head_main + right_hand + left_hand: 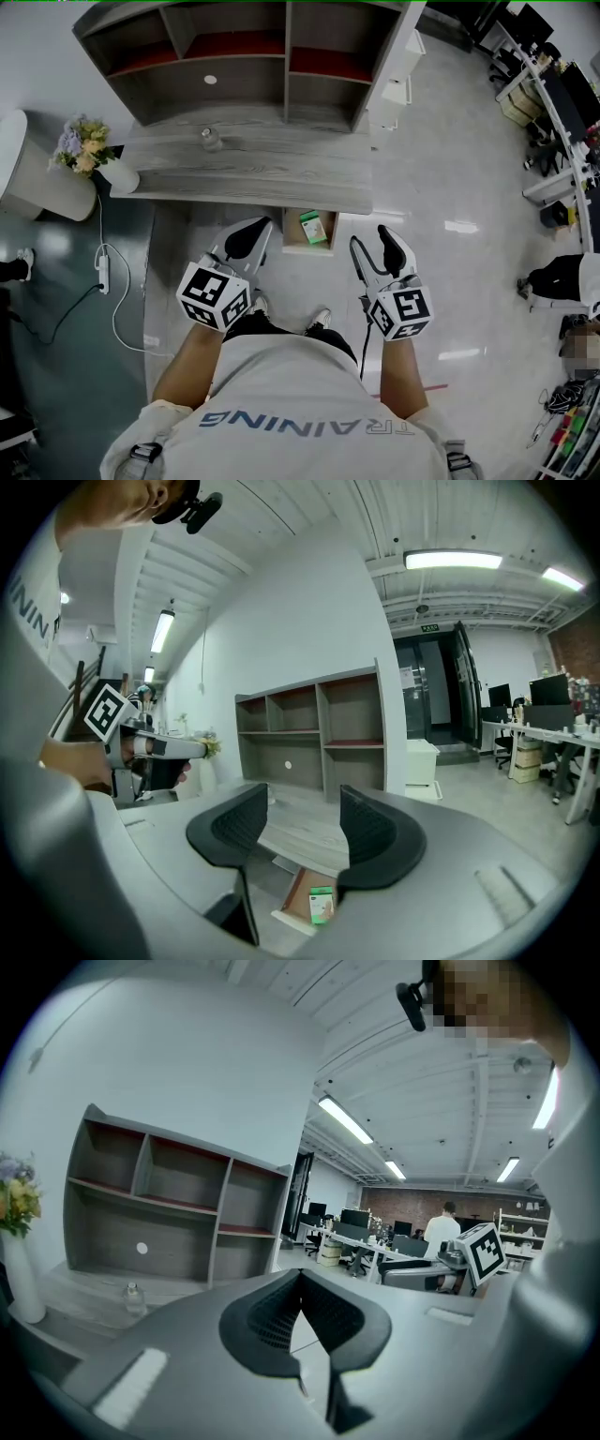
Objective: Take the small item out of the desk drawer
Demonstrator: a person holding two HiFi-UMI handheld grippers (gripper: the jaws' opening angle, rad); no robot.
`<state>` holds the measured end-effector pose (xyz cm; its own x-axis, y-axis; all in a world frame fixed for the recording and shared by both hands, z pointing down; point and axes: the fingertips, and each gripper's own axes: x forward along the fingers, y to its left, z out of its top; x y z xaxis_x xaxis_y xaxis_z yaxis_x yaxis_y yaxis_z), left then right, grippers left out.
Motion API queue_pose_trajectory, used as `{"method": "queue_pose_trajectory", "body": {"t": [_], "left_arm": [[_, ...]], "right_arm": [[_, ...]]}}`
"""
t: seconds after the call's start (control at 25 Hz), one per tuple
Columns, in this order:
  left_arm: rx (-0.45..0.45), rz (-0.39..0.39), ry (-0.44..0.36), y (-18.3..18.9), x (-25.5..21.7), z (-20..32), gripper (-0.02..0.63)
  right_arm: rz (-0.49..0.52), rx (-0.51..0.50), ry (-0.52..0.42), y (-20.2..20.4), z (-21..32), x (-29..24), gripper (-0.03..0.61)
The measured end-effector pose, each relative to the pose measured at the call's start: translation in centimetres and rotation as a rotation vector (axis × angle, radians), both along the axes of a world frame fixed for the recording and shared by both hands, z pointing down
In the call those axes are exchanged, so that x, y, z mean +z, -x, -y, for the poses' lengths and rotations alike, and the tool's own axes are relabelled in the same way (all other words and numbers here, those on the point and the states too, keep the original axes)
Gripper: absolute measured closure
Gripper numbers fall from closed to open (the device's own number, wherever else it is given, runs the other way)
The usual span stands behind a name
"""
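Note:
The desk drawer stands pulled out below the front edge of the grey desk. Inside it lies a small green packet, which the right gripper view shows low between the jaws, inside the drawer. My right gripper hovers just right of the drawer, open, with nothing between its pads. My left gripper is just left of the drawer, its pads meeting at the tips, holding nothing.
A shelf unit stands at the back of the desk, with a small clear bottle on the desktop. A flower vase sits at the desk's left end. A power strip and cable lie on the floor at the left.

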<state>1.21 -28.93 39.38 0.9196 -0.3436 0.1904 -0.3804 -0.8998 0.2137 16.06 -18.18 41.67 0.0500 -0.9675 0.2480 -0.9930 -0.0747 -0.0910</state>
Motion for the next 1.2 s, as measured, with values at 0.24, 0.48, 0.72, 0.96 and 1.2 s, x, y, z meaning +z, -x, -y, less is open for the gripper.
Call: {"method": "queue_pose_trajectory", "body": {"t": [0.24,0.48,0.72,0.96,1.2], "left_arm": [[0.006,0.012,0.012,0.0,0.4,0.1,0.615],[0.017,0.035,0.032,0.2,1.6,0.4,0.615],[0.039,0.074,0.056,0.4,3.8,0.9,0.615],[0.020,0.113,0.098,0.3,6.7,1.8,0.615],[-0.007,0.141,0.136,1.0,9.6,3.3,0.615]], "right_arm": [[0.002,-0.003,0.045,0.3,0.5,1.1,0.186],[0.027,0.001,0.091,0.7,0.9,3.2,0.162],[0.079,0.005,0.219,1.4,2.2,9.5,0.163],[0.164,0.030,0.382,1.6,4.2,19.0,0.166],[0.116,0.079,0.521,1.3,7.0,27.9,0.160]]}}
